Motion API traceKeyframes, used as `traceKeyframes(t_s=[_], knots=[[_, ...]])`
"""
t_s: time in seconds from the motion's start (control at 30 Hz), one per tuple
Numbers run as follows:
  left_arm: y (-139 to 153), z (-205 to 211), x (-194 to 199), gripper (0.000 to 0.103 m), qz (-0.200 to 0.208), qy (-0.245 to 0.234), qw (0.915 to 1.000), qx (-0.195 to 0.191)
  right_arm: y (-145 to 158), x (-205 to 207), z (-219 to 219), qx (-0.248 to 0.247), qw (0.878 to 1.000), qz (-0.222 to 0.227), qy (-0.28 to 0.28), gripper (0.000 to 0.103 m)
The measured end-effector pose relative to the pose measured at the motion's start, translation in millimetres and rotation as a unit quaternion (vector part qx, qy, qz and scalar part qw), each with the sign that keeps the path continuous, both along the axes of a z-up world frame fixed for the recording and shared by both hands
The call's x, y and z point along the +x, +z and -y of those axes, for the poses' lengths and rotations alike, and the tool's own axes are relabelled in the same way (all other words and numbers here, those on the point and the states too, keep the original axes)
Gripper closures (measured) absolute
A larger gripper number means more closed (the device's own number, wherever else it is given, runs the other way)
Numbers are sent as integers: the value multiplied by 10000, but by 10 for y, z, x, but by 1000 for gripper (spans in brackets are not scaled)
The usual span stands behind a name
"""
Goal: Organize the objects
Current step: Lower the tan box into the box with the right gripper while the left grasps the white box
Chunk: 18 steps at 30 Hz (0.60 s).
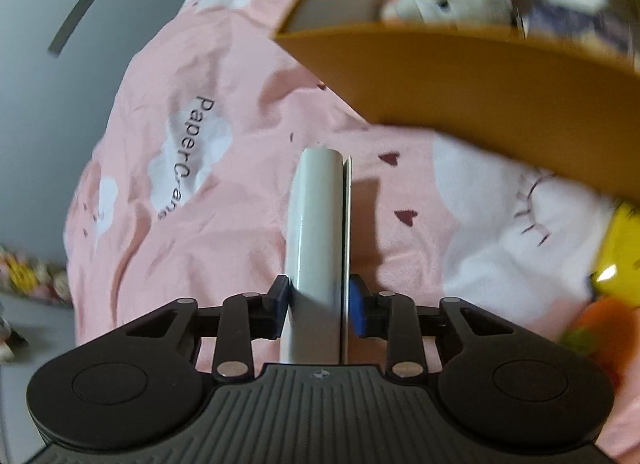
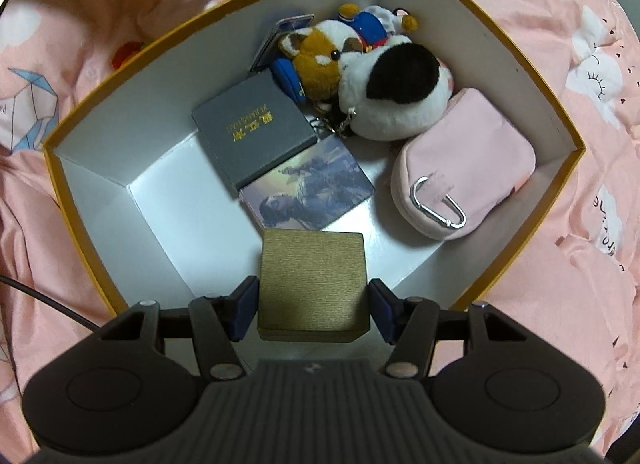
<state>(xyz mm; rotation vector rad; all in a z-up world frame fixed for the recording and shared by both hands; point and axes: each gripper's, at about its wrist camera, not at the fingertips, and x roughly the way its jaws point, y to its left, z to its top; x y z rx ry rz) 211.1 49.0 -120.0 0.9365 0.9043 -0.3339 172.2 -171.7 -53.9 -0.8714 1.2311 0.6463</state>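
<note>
My left gripper (image 1: 319,306) is shut on a white cylindrical object (image 1: 316,232) with a thin flat piece along its right side, held over the pink bedding beside the orange box (image 1: 480,80). My right gripper (image 2: 313,310) is shut on a small gold box (image 2: 313,288), held above the near end of the open orange box (image 2: 532,72) with a white inside. In the box lie a grey case (image 2: 256,130), a picture card (image 2: 308,184), a pink pouch (image 2: 464,160), and plush toys (image 2: 384,88).
Pink printed bedding (image 1: 224,224) lies under everything. A yellow object (image 1: 620,256) and an orange toy (image 1: 600,328) lie on the bedding at the right in the left wrist view. A black cable (image 2: 48,300) runs at the left in the right wrist view.
</note>
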Motion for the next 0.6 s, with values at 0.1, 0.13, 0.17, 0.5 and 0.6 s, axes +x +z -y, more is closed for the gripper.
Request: traceKeyframes(t_s=[0.1,0.13,0.17,0.5,0.6], knots=[[259,-51,-68,70,-169,334,9973,-626,42,-31,11,-34,10000,86,20,42],[351,-60,-95,70,-213,417,9956,-817,62,-41,11,-30,9999,122,23,42],[446,-58,-141,70,-246,441,9939,-981,83,-54,11,-23,9999,165,14,42],[1434,187,-584,70,-683,-8,9668,-2460,353,-298,18,38,9979,638,78,42],[1566,429,-654,70,-963,-320,9566,-2731,442,-381,10,45,9969,776,142,42]])
